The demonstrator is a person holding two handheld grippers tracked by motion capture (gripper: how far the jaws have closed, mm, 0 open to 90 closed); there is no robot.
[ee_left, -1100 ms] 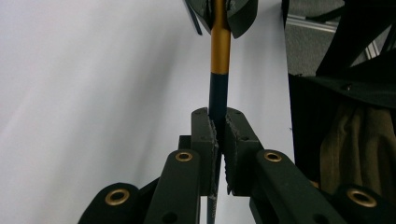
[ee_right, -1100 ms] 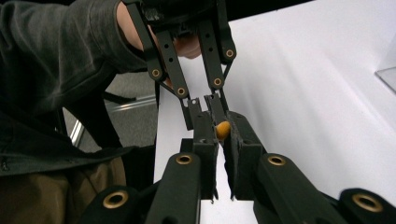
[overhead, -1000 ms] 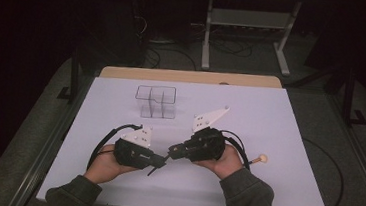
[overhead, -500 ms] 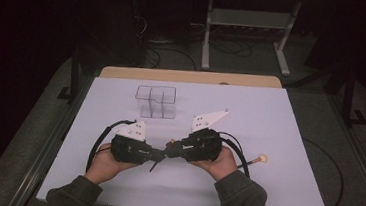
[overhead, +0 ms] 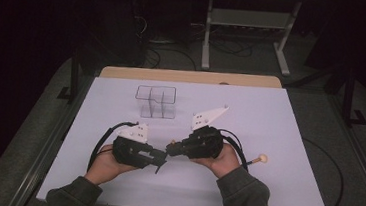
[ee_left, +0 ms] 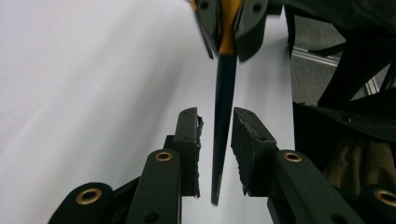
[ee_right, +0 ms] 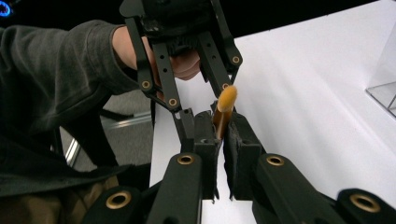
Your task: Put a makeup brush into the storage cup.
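Left gripper view: pen (ee_left: 223, 121) runs lengthwise between its jaws.

Left gripper (ee_left: 215, 154): jaws opening, pads now standing clear of the dark pencil (ee_left: 223, 126) between them.
Right gripper (ee_right: 219, 140): jaws closing, clamping the pencil's orange end.

Looking along my left gripper (ee_left: 215, 154), I see its two black jaws standing slightly apart, having just been opening, with a thin dark stick (ee_left: 222, 126) running upright through the gap between them, clear of the pad (ee_left: 250, 144) on the right side. The stick's orange upper end (ee_left: 229, 28) is clamped in the right gripper (ee_left: 229, 23) at the top of the view. Beneath lies the white bench (ee_left: 93, 93), its edge running down the right side.
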